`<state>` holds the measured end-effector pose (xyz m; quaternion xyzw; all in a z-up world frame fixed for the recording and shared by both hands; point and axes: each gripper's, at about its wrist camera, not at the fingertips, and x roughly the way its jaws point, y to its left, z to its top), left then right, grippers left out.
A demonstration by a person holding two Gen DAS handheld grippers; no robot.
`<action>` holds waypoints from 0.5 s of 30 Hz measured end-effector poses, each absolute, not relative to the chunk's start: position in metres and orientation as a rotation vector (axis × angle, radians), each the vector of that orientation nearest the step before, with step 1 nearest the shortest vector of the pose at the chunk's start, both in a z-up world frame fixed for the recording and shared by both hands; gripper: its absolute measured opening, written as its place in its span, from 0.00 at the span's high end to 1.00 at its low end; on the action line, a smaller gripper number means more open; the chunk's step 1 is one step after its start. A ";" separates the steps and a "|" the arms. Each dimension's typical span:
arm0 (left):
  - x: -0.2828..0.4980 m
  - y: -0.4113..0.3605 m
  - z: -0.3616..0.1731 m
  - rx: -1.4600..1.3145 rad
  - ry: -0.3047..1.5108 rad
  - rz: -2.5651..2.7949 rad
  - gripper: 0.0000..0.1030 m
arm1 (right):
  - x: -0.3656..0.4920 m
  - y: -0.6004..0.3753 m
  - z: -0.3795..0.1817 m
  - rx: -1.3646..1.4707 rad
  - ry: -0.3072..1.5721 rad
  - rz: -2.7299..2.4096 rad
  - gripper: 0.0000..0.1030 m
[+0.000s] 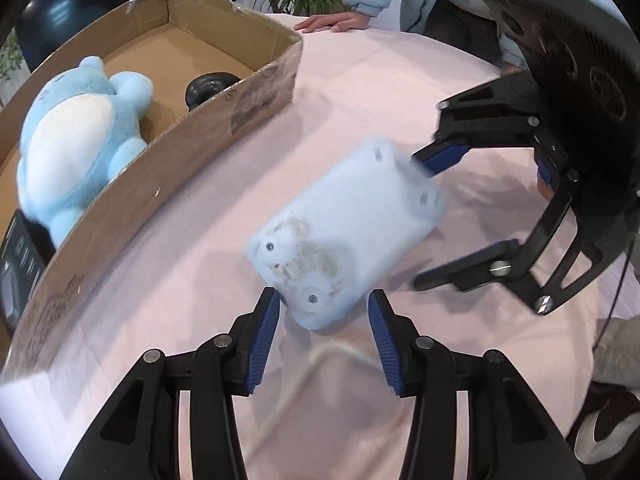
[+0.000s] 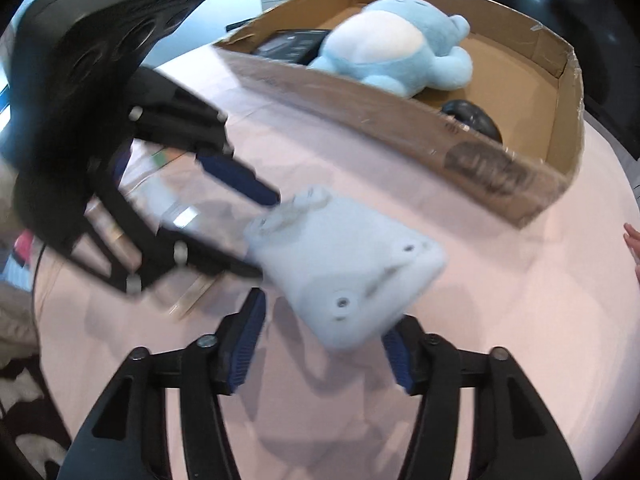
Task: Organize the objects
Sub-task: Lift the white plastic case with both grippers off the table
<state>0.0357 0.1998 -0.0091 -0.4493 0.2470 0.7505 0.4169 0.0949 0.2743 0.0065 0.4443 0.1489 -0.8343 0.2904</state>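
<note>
Bright, even room light falls over the pale pink desk (image 1: pixel 360 92), leaving only soft grey shadows under the things on it. Both views bow hard at the rim and end in black corners — plain fisheye. Motion blur smears the light blue casing (image 1: pixel 344 236) and the cardboard box (image 2: pixel 440 136); the black tool arms nearest the lens stay sharper.

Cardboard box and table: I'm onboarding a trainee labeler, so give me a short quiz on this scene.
1. True or false: the plush toy lies inside the cardboard box.
2. What sits in the left gripper? A) plastic case B) mug C) plush toy
3. Fill in: the tablecloth is ___.
Key: 1 true; 2 A; 3 pink.
</note>
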 end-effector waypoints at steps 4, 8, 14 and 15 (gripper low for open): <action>0.052 0.187 -0.010 -1.119 0.692 1.879 0.36 | 0.119 0.294 -0.004 1.244 0.401 -2.257 0.29; 0.051 0.176 -0.023 -1.107 0.748 1.875 0.36 | 0.115 0.309 -0.012 1.277 0.307 -2.280 0.24; 0.038 0.190 -0.037 -1.043 0.817 1.839 0.36 | 0.107 0.294 -0.008 1.189 0.336 -2.273 0.21; 0.038 0.191 -0.037 -1.034 0.813 1.828 0.36 | 0.102 0.290 -0.009 1.185 0.347 -2.263 0.21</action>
